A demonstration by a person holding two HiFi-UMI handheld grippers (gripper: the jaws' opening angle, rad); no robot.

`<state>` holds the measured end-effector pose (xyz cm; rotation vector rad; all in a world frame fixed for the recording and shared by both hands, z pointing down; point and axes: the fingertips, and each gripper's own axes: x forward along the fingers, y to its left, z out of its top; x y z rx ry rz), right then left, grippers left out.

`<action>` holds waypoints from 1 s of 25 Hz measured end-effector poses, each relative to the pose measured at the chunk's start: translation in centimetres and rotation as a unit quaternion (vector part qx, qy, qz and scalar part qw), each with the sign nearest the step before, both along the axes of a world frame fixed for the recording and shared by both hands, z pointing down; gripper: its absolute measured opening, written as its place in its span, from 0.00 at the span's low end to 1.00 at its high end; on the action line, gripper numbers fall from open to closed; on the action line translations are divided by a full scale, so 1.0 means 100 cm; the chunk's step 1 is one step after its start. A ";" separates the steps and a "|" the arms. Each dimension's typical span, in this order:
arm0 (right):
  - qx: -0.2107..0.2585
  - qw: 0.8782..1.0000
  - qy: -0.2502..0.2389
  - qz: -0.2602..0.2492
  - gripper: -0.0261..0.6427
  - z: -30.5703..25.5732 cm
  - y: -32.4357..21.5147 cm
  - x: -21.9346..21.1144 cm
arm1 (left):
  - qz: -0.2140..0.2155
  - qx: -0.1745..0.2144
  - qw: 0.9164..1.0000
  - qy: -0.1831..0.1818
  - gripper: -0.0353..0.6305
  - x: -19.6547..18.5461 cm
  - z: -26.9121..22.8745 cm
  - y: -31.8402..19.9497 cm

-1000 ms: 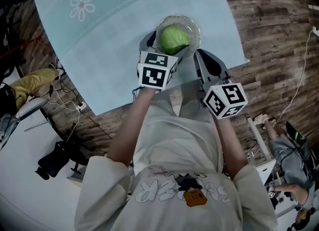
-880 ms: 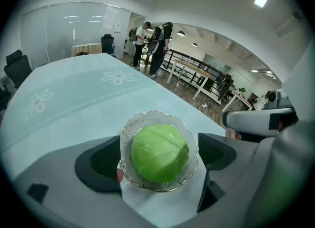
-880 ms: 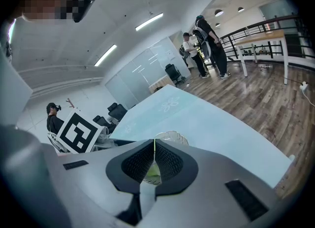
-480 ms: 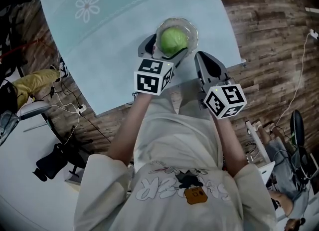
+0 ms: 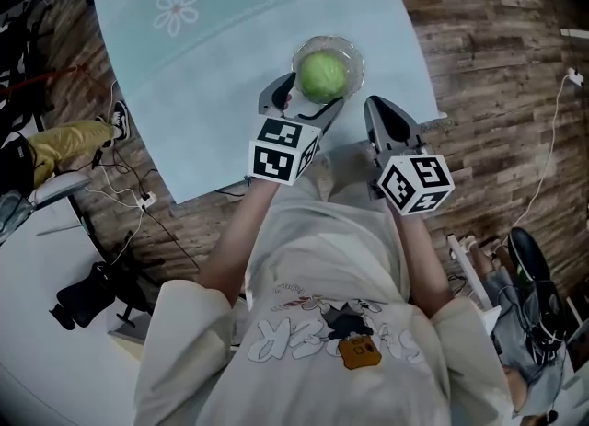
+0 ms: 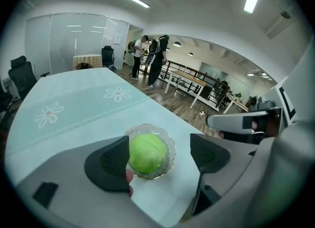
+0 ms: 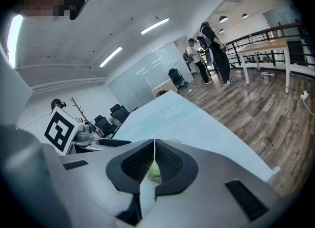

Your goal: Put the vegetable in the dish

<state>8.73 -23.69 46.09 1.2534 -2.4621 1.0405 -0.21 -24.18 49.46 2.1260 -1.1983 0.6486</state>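
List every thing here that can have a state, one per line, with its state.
glass dish: upright on the table, holding the cabbage.
cabbage: lying in the glass dish, ungripped.
left gripper: open, jaws have just been closing, gripping nothing.
right gripper: shut, empty.

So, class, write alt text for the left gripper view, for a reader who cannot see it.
A round green vegetable sits in a clear glass dish on a pale blue tablecloth. The left gripper frames it with open jaws that have just been closing, gripping nothing.
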 end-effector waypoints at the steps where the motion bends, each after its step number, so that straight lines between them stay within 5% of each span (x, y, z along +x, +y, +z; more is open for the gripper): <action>1: 0.003 1.000 0.000 -0.002 0.08 -0.003 0.001 0.000 | -0.006 0.000 1.000 0.003 0.62 -0.001 -0.003 0.003; 10: 0.024 0.999 0.011 -0.024 0.08 -0.022 0.011 0.007 | -0.073 0.024 0.996 -0.041 0.06 -0.022 -0.033 0.031; 25: 0.053 0.985 0.029 -0.159 0.08 -0.044 0.041 -0.039 | -0.006 0.034 0.999 -0.009 0.06 0.010 -0.083 0.080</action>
